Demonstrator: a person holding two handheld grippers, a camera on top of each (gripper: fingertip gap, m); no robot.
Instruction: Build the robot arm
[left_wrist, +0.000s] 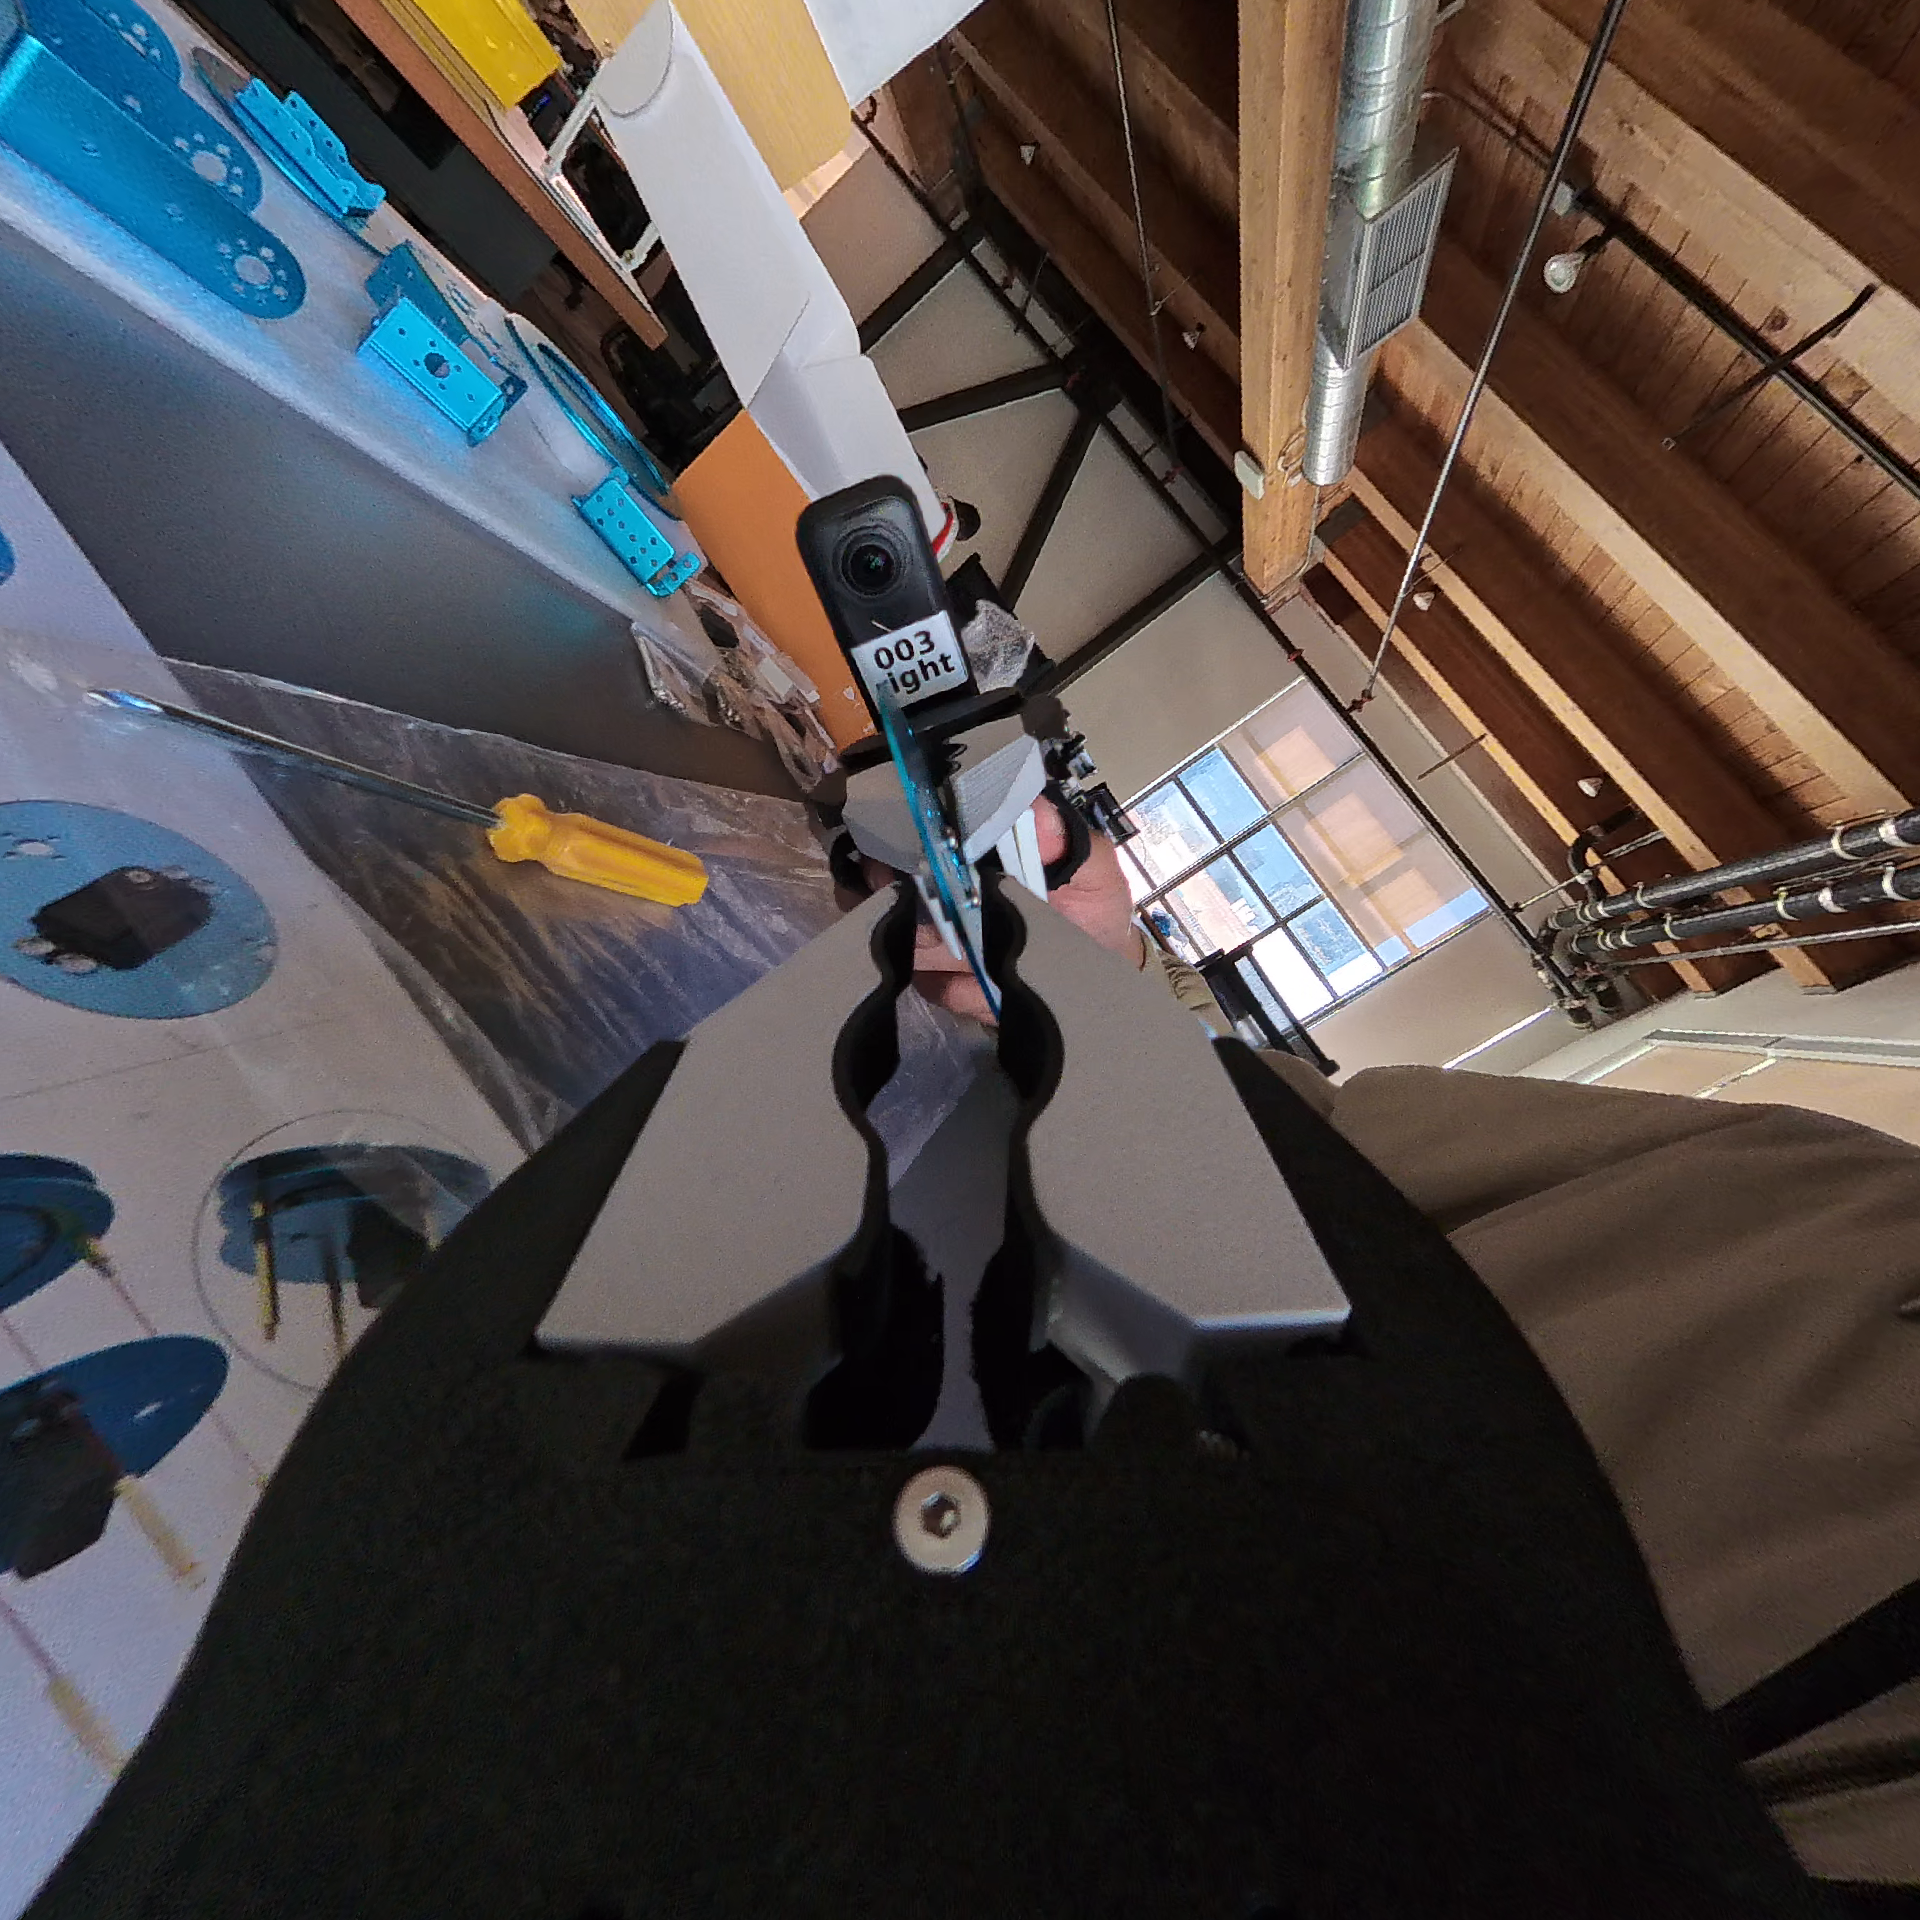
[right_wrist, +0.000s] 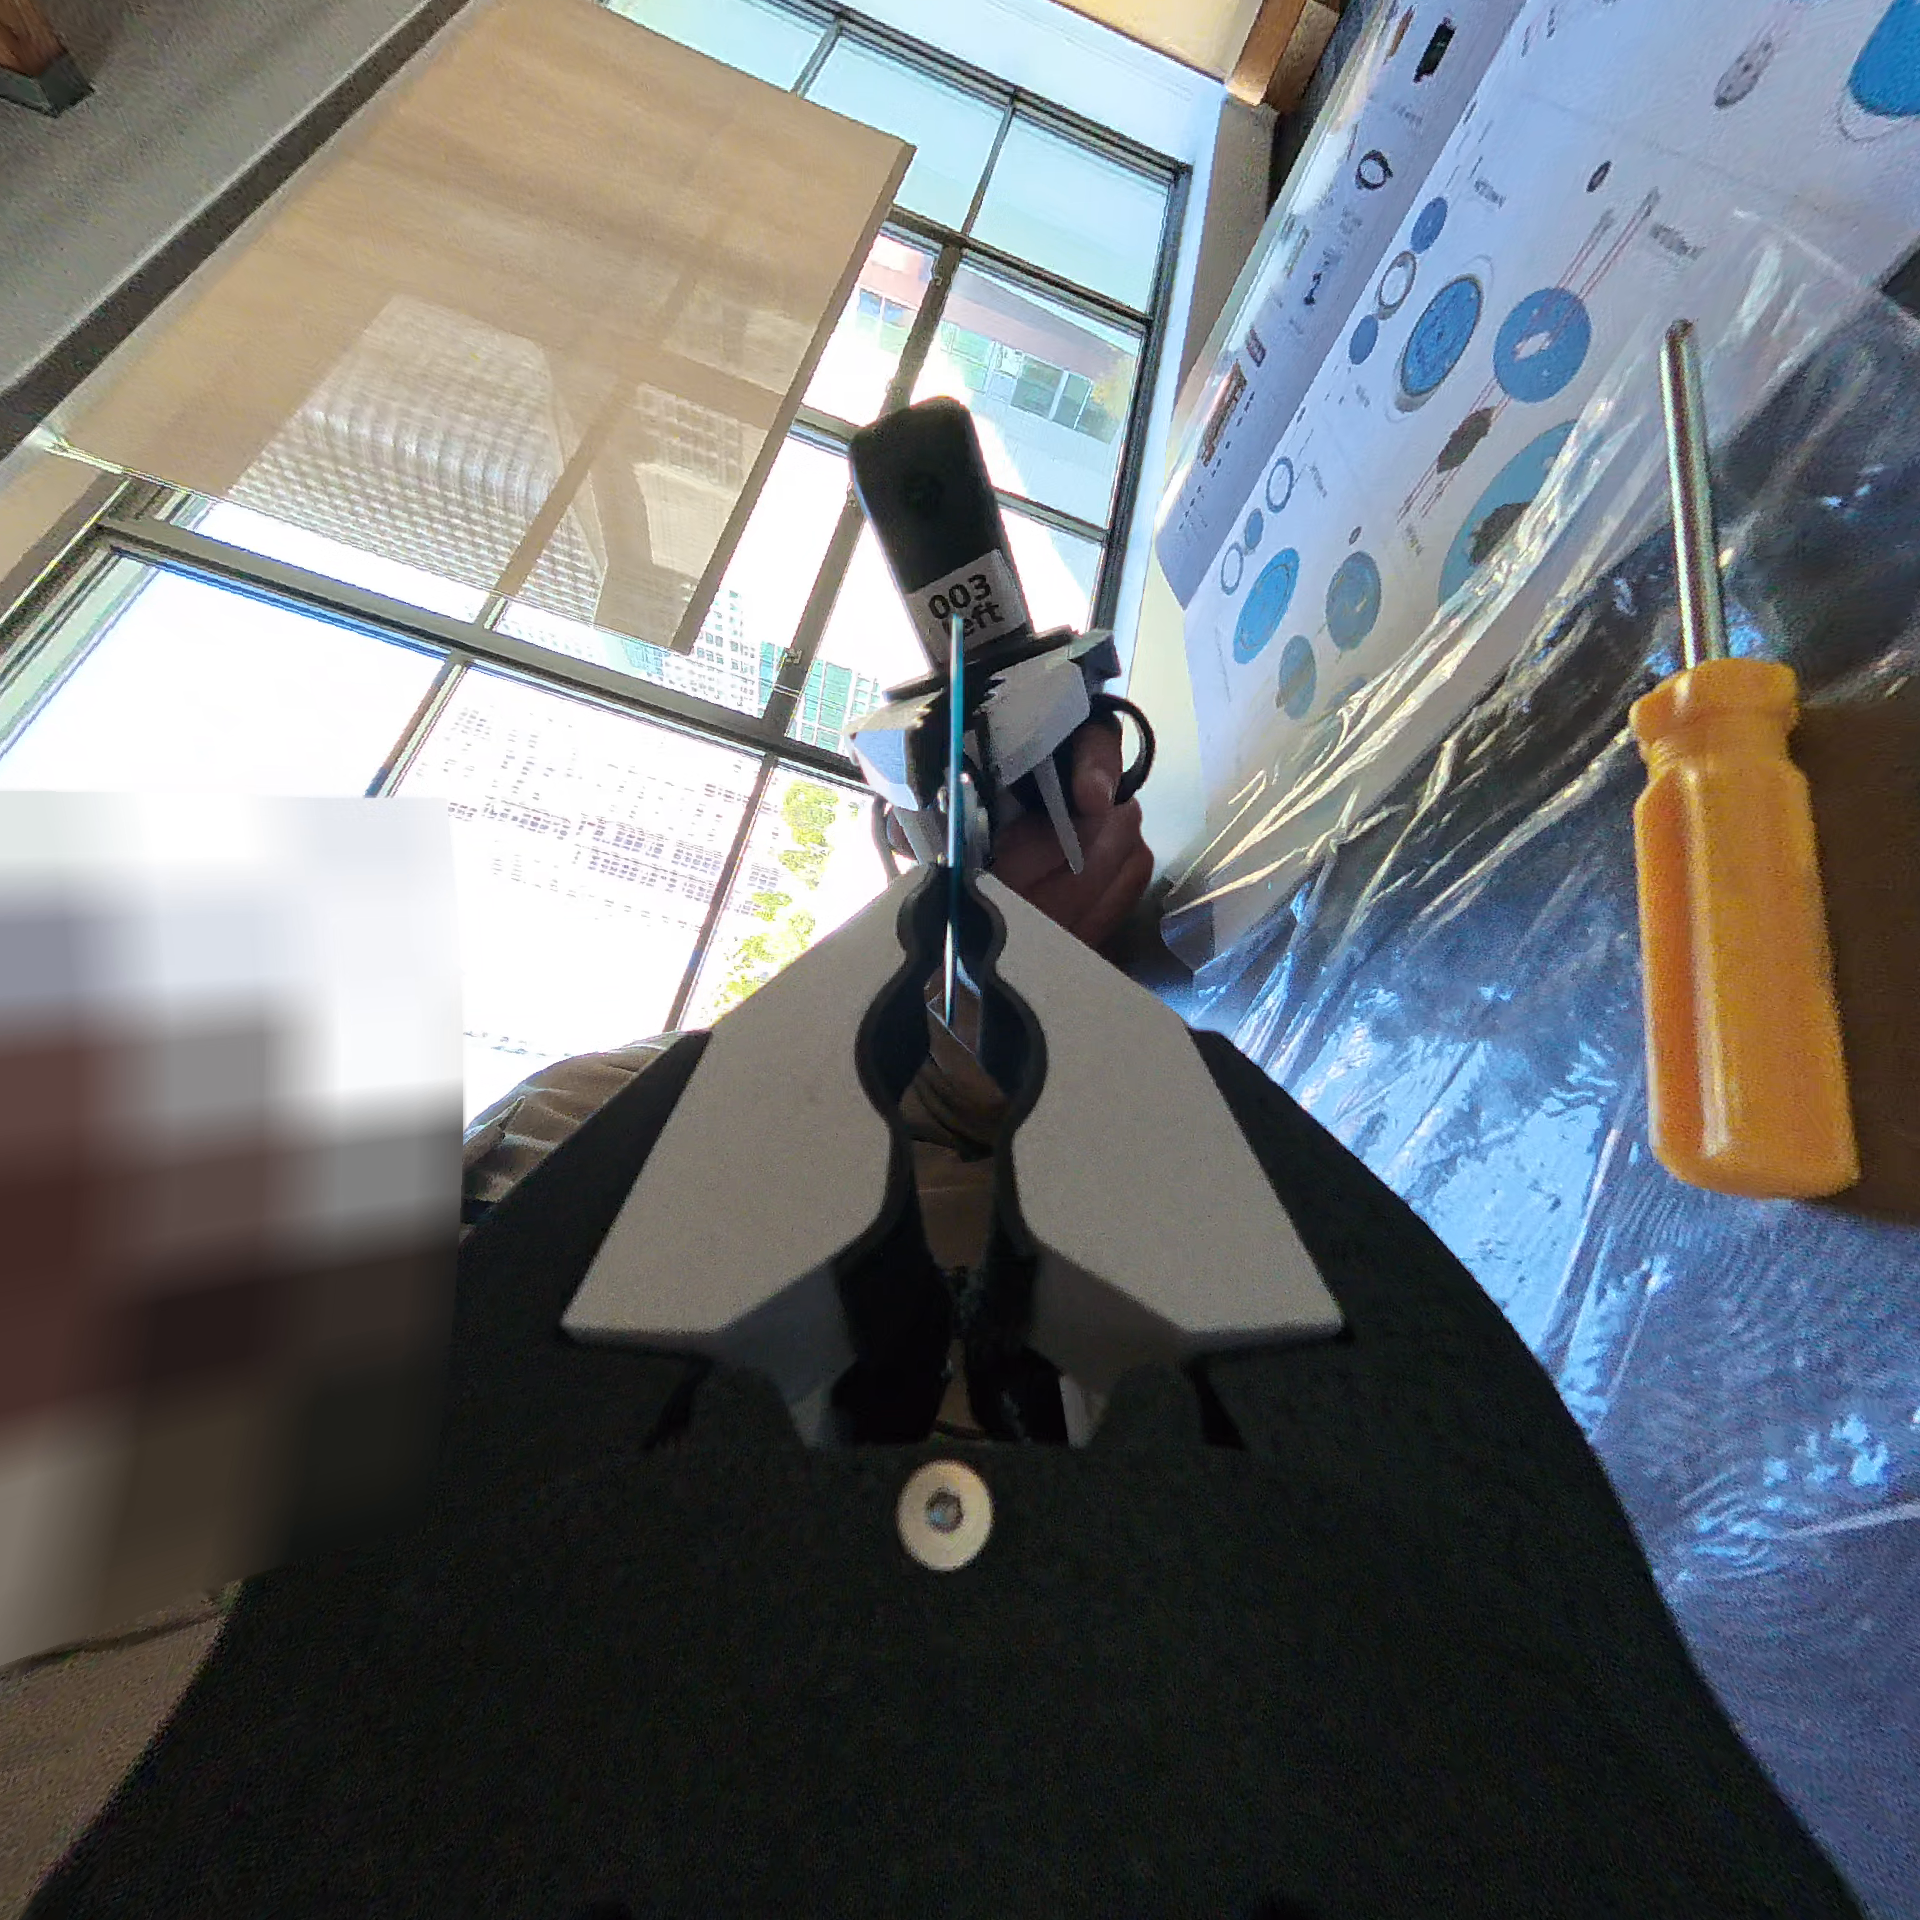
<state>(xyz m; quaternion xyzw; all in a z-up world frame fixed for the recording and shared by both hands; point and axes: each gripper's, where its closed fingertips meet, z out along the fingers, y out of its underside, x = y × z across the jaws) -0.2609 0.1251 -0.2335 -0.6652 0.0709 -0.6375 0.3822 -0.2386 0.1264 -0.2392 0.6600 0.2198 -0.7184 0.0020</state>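
Observation:
A thin blue metal plate (left_wrist: 914, 790) hangs edge-on between my two grippers, which face each other above the table. In the right wrist view my right gripper (right_wrist: 949, 881) is shut on the plate (right_wrist: 955, 707), its black pads pressed on both faces. It shows the same way in the left wrist view (left_wrist: 930, 847). My left gripper (left_wrist: 945, 896) has the plate's end between its fingertips, with a visible gap beside the plate, so it is open. The right wrist view shows the left gripper (right_wrist: 956, 769) with its fingers spread around the plate.
A yellow-handled screwdriver (left_wrist: 597, 857) (right_wrist: 1735, 935) lies on a clear plastic bag (right_wrist: 1507, 1039). A printed sheet with blue part pictures (left_wrist: 156, 1039) (right_wrist: 1455, 364) lies beside it. Several blue metal brackets (left_wrist: 436, 364) sit farther back. A person's hand (left_wrist: 1081, 914) grips the right gripper. Only a small space, under 4 cm, lies between the two pairs of fingers. My right tips are roughly 11 cm from the yellow-handled screwdriver (right_wrist: 1735, 935).

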